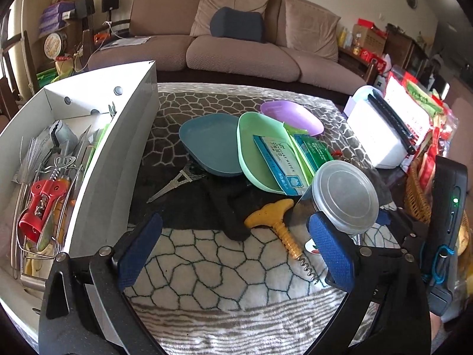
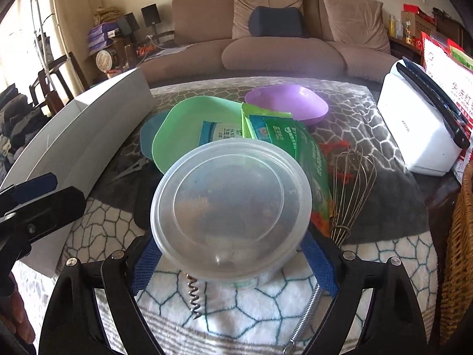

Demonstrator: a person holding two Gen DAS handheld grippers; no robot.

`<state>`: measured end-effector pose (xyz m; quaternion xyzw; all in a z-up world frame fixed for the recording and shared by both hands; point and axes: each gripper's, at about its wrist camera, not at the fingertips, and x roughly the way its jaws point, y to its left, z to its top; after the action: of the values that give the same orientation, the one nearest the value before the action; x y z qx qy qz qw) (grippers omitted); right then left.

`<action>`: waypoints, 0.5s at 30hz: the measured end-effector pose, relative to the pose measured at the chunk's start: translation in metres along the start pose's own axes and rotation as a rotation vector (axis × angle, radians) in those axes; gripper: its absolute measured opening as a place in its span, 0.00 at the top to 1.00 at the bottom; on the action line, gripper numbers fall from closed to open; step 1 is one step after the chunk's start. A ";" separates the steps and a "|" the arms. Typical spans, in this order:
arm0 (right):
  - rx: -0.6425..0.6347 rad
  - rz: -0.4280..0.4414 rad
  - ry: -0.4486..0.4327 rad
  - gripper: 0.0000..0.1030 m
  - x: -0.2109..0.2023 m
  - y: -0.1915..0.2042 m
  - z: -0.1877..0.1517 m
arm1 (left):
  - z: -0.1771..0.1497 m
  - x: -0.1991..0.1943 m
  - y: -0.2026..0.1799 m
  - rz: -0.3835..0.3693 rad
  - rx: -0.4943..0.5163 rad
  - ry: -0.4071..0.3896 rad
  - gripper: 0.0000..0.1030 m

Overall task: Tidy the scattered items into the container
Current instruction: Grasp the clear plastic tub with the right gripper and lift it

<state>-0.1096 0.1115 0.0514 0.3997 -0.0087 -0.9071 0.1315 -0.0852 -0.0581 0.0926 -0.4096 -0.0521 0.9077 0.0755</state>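
yellow corkscrew [image 1: 276, 224] flat on blanket, screw tip nearest camera (handle far).

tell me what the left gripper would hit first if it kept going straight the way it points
Probably the blanket: the open left gripper has nothing between its fingers, with the yellow corkscrew just right of the line. Depth is hard to judge.

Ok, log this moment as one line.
left gripper: open, empty, yellow corkscrew ahead | right gripper: astride clear lidded tub, grip unclear | white box: holds utensils
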 end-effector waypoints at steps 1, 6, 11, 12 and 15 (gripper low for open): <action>-0.003 -0.011 0.001 0.13 0.002 0.000 0.002 | 0.001 0.001 0.000 -0.001 0.001 0.001 0.03; -0.036 -0.031 0.007 0.16 0.013 0.003 0.009 | 0.004 0.004 0.002 -0.003 -0.004 0.002 0.03; -0.043 0.006 -0.010 0.16 -0.010 0.000 0.012 | 0.005 0.011 0.004 -0.003 -0.013 0.014 0.03; -0.044 0.008 -0.025 0.17 -0.020 -0.003 0.013 | 0.006 0.013 0.004 -0.013 -0.022 0.016 0.03; -0.038 -0.007 -0.043 0.17 -0.049 -0.014 0.017 | 0.013 0.025 0.004 -0.055 -0.079 0.040 0.03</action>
<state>-0.0936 0.1353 0.0964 0.3777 0.0071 -0.9159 0.1358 -0.1112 -0.0580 0.0823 -0.4288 -0.0977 0.8941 0.0850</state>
